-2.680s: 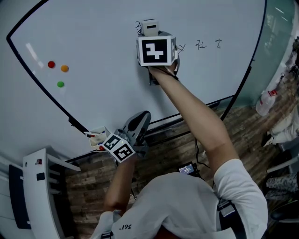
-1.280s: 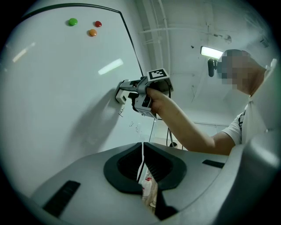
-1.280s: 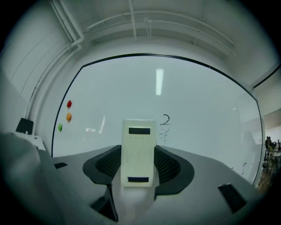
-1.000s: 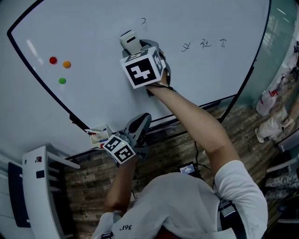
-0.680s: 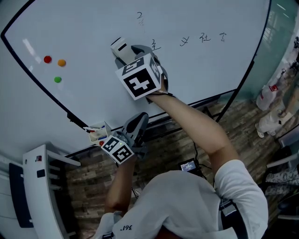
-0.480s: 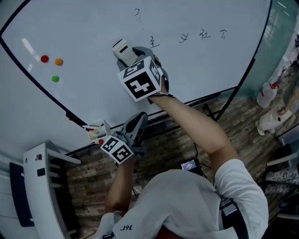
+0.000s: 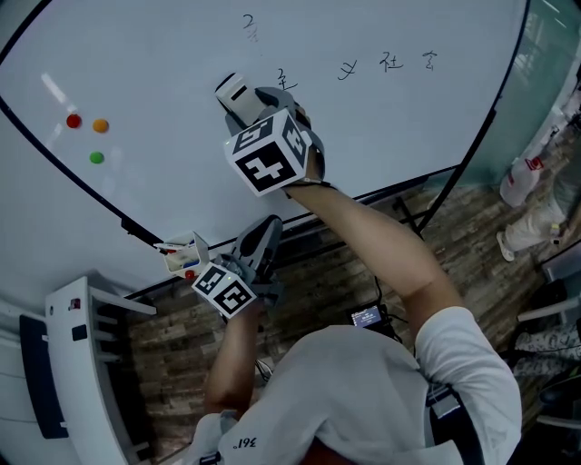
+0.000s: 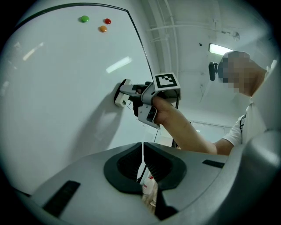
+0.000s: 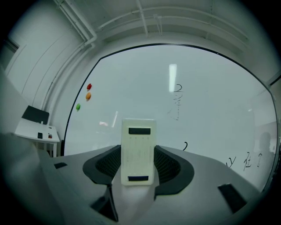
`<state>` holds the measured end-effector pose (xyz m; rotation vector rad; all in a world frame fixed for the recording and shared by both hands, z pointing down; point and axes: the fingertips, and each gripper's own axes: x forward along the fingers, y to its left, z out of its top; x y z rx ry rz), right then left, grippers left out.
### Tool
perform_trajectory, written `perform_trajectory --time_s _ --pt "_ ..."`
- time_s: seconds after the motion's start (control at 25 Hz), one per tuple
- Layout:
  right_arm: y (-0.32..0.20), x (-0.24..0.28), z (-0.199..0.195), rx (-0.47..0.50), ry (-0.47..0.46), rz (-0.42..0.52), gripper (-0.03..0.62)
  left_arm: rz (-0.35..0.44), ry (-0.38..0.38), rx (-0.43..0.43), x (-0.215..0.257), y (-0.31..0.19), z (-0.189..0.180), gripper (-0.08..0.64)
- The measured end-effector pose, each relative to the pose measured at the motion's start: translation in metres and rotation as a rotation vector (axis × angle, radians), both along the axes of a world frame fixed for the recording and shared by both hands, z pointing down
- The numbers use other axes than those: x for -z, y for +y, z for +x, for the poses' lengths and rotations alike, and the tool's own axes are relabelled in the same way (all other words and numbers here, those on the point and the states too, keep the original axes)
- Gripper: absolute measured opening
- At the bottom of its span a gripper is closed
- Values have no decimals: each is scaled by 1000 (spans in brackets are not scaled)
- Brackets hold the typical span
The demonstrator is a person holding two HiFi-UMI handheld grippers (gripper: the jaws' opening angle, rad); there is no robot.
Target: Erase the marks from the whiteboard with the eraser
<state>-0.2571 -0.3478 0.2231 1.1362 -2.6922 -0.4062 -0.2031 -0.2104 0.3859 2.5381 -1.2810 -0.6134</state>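
Observation:
My right gripper (image 7: 243, 100) is shut on a white eraser (image 7: 231, 89), whose far end rests against the whiteboard (image 7: 154, 64). In the right gripper view the eraser (image 9: 138, 147) stands upright between the jaws of that gripper (image 9: 138, 165). A faint smudged mark (image 7: 250, 26) sits above it. More written marks (image 7: 286, 79) run rightward to the last one (image 7: 427, 60). My left gripper (image 7: 270, 227) hangs low by the board's bottom edge, shut and empty. The left gripper view shows that gripper (image 8: 142, 151) with its jaws together and the eraser (image 8: 120, 95) on the board.
Red (image 7: 73, 121), orange (image 7: 100, 126) and green (image 7: 95, 157) magnets stick to the board's left part. A small tray of markers (image 7: 180, 256) sits at the bottom edge. A white unit (image 7: 77, 363) stands at lower left, and bags (image 7: 531, 195) lie on the wooden floor at right.
My right gripper carried the eraser down and left from the top mark, which now looks fainter. The left gripper stayed by the board's lower edge.

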Motion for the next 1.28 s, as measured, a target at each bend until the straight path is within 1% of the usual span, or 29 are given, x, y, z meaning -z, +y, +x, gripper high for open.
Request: perform_trajectory --time_s 0.2,0.68,1.28 --pt "-10 2 20 -16 -10 -7 253 -4 -5 -15 0 -9 14 11" --pt "-40 6 82 -76 -27 -14 253 -22 -18 -64 -3 -27 54 11" --pt "-73 5 147 -147 -16 3 253 -27 -20 -101 -3 -47 89 11"
